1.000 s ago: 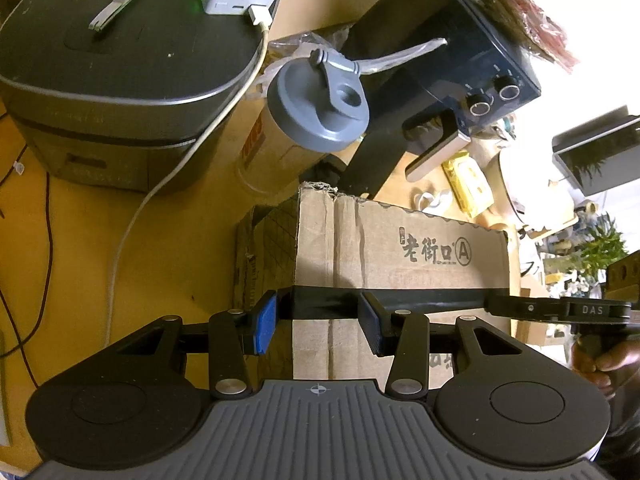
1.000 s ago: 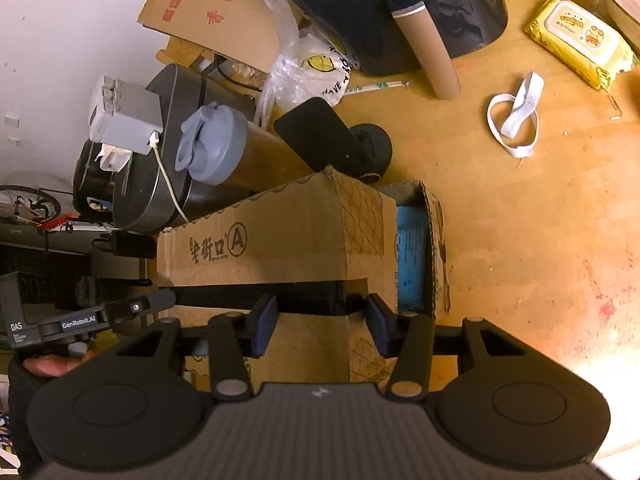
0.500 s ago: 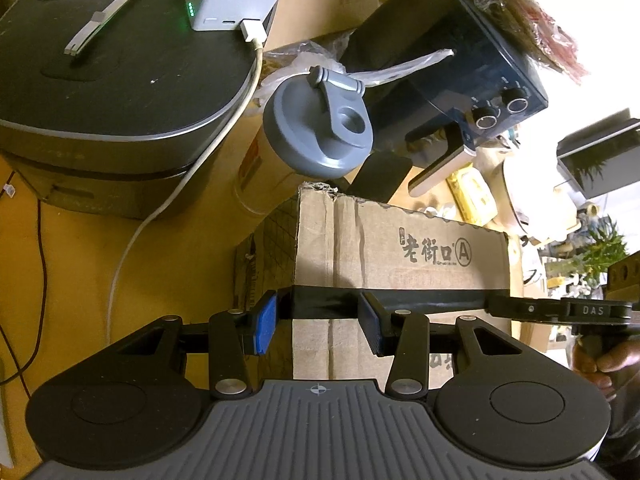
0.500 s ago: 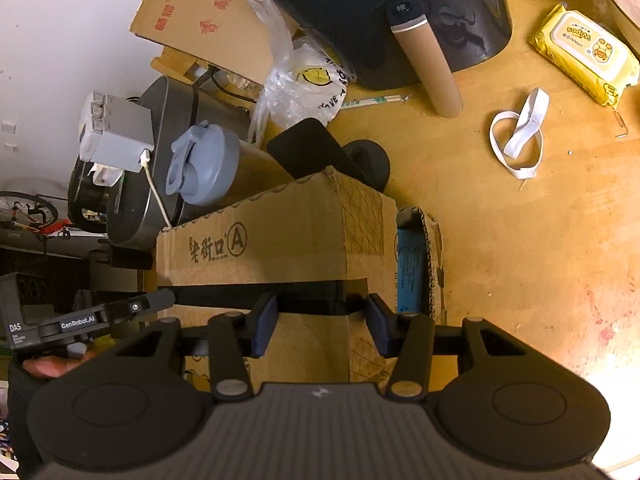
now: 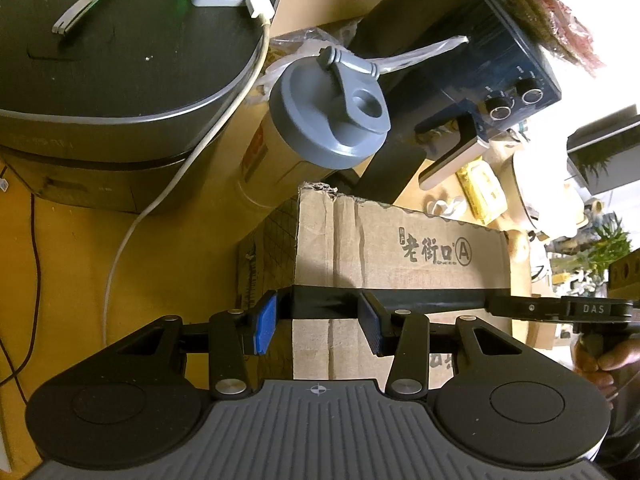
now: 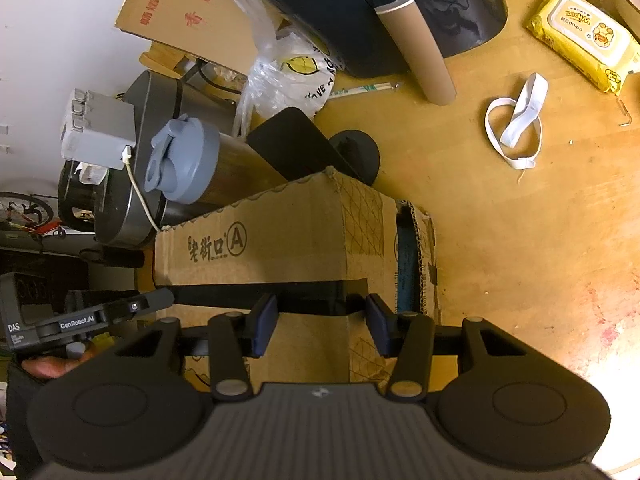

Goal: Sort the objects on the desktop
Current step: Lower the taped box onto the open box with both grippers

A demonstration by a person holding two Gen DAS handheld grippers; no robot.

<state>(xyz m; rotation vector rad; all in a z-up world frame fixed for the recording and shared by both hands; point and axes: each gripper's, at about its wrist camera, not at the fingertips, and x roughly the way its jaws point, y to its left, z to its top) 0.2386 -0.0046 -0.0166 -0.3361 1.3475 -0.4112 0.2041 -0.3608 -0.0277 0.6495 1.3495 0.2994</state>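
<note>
Both claws are on the cardboard box (image 5: 400, 256) right now, one at each end of it. The left claw (image 5: 316, 322) is clamped on the box's left end, its blue pad (image 5: 265, 328) pressed against the cross-hatched side, the other pad on the top face along the black tape (image 5: 420, 300). The right claw (image 6: 322, 322) grips the opposite end the same way, straddling the corner where the taped top meets the patterned side. In the left wrist view, the right hand (image 5: 612, 360) shows at the far right, wrapped around its handle.

The box sits over the wooden table (image 6: 520, 240), amid clutter. Just behind it stands a shaker bottle (image 5: 332, 120) with a grey flip lid, and beside that a dark rice cooker (image 5: 100, 92) with a white cable (image 5: 168, 188) trailing off it. A dark air fryer (image 6: 400, 12) is further back, next to a crumpled plastic bag (image 6: 288, 76). Out on the open table lie a white elastic band (image 6: 516, 124) and a yellow pack of wet wipes (image 6: 584, 36), well apart from the box.
</note>
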